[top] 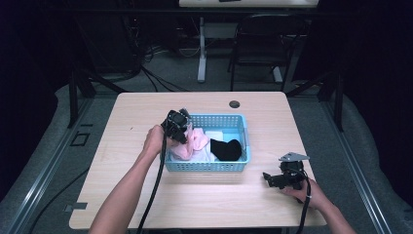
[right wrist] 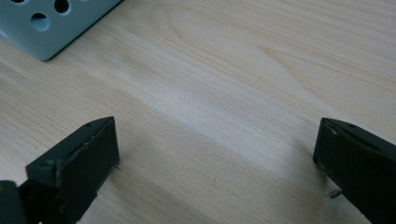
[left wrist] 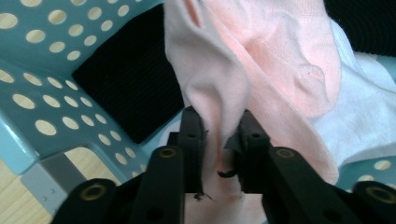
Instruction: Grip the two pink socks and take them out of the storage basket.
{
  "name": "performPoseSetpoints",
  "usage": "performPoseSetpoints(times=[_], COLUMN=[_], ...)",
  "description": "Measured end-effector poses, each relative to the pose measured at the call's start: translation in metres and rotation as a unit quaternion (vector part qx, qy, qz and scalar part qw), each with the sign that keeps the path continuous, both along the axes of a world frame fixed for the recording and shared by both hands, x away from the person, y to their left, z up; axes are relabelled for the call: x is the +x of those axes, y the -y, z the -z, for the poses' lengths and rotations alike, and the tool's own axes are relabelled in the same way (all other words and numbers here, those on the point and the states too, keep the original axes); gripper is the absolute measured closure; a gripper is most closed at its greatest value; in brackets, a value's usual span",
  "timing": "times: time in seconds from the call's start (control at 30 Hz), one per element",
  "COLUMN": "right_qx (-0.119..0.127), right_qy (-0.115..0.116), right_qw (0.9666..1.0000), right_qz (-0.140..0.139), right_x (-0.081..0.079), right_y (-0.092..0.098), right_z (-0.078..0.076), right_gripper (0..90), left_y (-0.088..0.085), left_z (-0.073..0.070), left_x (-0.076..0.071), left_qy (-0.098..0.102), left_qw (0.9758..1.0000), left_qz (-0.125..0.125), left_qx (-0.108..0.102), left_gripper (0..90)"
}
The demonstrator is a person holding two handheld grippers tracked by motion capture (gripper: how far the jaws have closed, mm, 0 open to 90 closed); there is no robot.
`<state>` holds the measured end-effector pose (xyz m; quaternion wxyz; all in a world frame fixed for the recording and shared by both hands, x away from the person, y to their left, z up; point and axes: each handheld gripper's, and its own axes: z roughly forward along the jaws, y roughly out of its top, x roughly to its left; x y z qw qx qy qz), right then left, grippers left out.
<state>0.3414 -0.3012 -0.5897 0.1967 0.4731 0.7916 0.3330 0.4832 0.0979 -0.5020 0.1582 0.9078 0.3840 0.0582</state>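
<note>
Item count, as visible:

- Grippers: 2. Left gripper [top: 182,130]; right gripper [top: 269,178].
- Hands: 2. Left hand [top: 154,140]; right hand [top: 307,191].
- Baskets: 1. Blue perforated basket [top: 204,167].
- Pink socks: at least 1. Pink sock [left wrist: 224,100]; the pink cloth in the basket is bunched, so the exact count cannot be told.
- Black socks: 2 dark pieces. Black sock [top: 226,149]; black cloth [left wrist: 128,88].
- White cloth: 1 [left wrist: 359,121].
- Tables: 1. Wooden table [top: 146,204].
- Chairs: 1. Black chair [top: 260,46].
</note>
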Motion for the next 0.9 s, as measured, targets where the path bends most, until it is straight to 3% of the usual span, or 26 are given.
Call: performPoseSetpoints(times=[0.1,0.43,0.6,0.9], right_qx=[0.0,-0.001,-0.001,-0.001], right_qy=[0.0,-0.001,0.0,-0.001], right_qw=[1.0,1.0,1.0,1.0], right_qz=[0.0,-0.001,-0.001,-0.001], right_x=[0.0,0.0,0.0,0.0], right_y=[0.0,0.0,0.0,0.0], right_z=[0.0,0.0,0.0,0.0], right_gripper=[0.0,0.0,0.0,0.0], left_y=[0.001,-0.001,-0.003,-0.003], left_z=[-0.001,-0.012,-0.021,-0.039], left_x=[-0.001,-0.006,-0.008,-0.01], left_qy=[0.004,0.006,0.005,0.009], left_qw=[1.0,0.9999,0.9996,0.9993], left_qz=[0.002,0.013,0.024,0.031], left_qx=[0.001,-0.004,-0.016,-0.016], left_gripper=[81.5,82.7,82.7,82.7])
